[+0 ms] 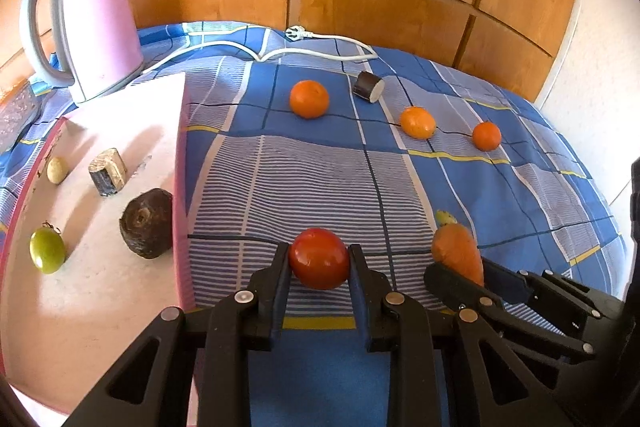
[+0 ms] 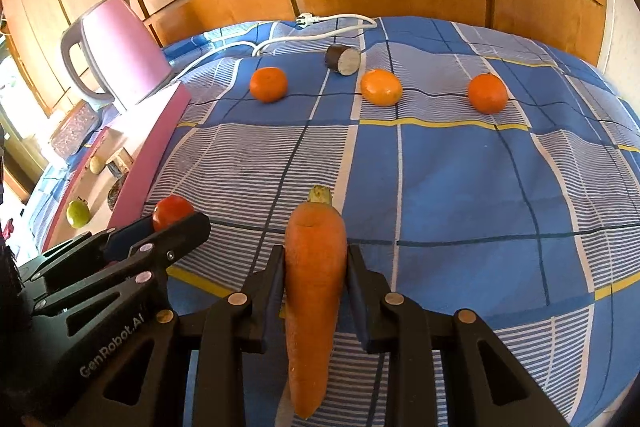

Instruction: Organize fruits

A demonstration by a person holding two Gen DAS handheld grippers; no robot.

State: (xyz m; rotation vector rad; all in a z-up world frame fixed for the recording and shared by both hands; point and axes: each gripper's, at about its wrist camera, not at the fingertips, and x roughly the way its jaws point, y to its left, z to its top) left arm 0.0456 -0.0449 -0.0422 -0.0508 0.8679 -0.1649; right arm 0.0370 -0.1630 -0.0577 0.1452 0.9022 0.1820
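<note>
over blue checked bedspread (image 2: 460,187), left gripper (image 1: 319,259) clamps red tomato (image 1: 319,258) between both fingers, just right of pink tray (image 1: 120,131). right gripper (image 2: 315,259) grips carrot (image 2: 313,291) lengthwise, leafy end forward. green fruit (image 1: 47,251), dark round lump (image 1: 146,223) sit in tray. three oranges (image 2: 269,84) lie farther back, near pink kettle (image 1: 96,27).

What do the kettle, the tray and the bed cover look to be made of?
Kettle: probably plastic, pink body with a soft sheen and grey handle. Tray: pale pink, matte, slightly speckled surface; plastic or coated board, can't tell. Bed cover: woven fabric, printed blue checks, rumpled into folds.
</note>
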